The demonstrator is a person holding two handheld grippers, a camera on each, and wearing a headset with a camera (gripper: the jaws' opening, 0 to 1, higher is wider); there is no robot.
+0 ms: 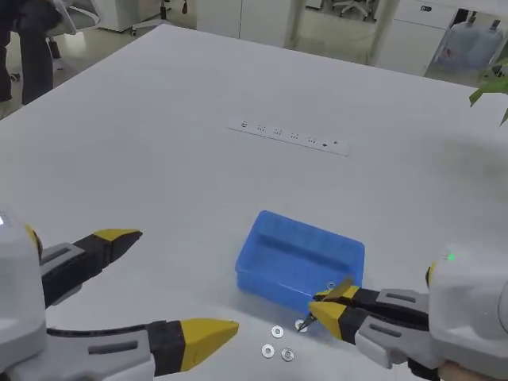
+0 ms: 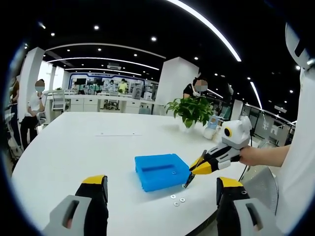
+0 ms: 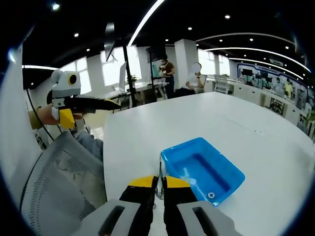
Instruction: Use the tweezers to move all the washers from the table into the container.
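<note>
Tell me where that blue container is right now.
In the head view the blue container sits on the white table, low and right of centre, just beyond the right gripper holding tweezers and the loose washers.

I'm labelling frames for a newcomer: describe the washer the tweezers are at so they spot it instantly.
On the white table, find the blue container; four washers lie by its near edge. The target washer is closest to the container, at the tip of the tweezers in the right gripper; the other three lie clustered farther from it.
</note>
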